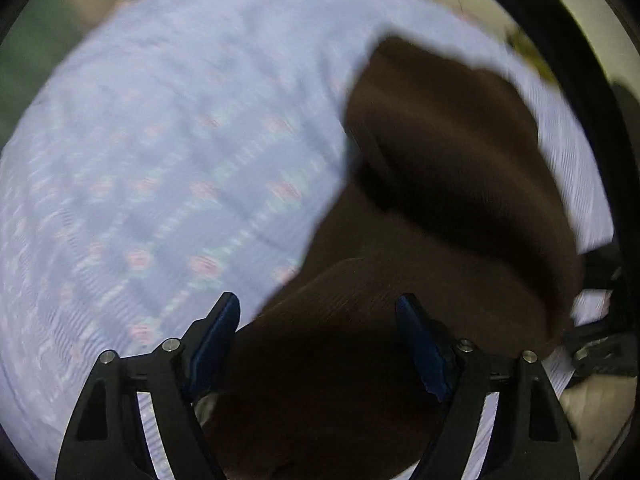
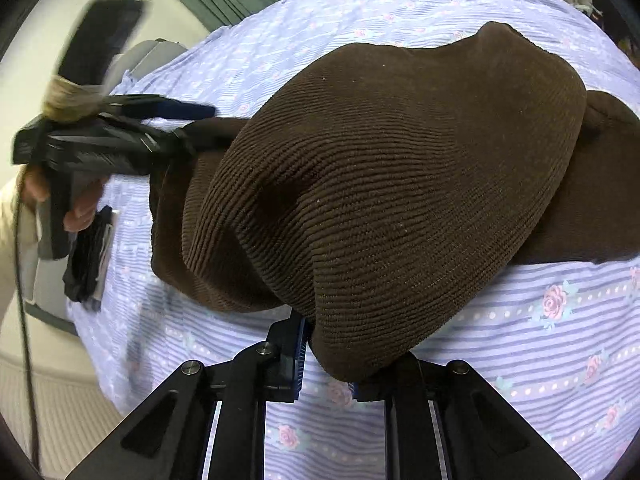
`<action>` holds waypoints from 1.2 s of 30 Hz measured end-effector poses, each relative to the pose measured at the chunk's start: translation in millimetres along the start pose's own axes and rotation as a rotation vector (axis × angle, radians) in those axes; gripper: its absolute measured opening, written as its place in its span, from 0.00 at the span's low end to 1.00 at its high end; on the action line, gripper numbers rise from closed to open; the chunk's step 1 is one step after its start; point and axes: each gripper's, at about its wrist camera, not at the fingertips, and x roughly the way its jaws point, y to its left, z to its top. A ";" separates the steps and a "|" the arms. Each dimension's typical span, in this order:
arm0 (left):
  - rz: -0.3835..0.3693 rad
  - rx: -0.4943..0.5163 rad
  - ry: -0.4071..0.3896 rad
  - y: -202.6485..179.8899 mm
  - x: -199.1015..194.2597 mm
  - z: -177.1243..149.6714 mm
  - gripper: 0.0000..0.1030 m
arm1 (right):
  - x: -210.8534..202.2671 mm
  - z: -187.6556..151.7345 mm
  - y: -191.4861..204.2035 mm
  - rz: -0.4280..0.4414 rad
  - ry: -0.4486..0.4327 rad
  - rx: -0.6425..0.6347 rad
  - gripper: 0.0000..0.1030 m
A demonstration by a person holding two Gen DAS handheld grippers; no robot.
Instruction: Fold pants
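Carrying a fold across, you have the brown corduroy pants [image 2: 380,184] pinched in your right gripper [image 2: 326,364], cloth bulging ahead of its fingers over the floral sheet [image 2: 540,340]. Your left gripper [image 1: 318,320] is spread wide, pants between and beyond its fingers. Next, lay the held edge down aligned.

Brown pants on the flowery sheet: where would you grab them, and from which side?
I'd take the brown pants at a thin outer edge, coming in low along the flowery sheet so one finger slips underneath. The middle is a thick, bunched mound. The right gripper already pinches such an edge from the near side.
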 end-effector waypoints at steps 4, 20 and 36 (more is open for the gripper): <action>0.061 -0.009 -0.049 -9.2 -10.9 -8.5 0.23 | -0.2 0.4 4.4 -0.046 -0.009 -0.007 0.17; 0.288 -0.363 -0.239 35.6 -38.3 -31.4 0.58 | -32.2 -13.3 27.0 -0.160 -0.095 -0.023 0.49; 0.204 -0.457 -0.421 -75.2 -85.0 -61.8 0.74 | -49.1 150.8 -119.7 -0.347 -0.284 0.052 0.57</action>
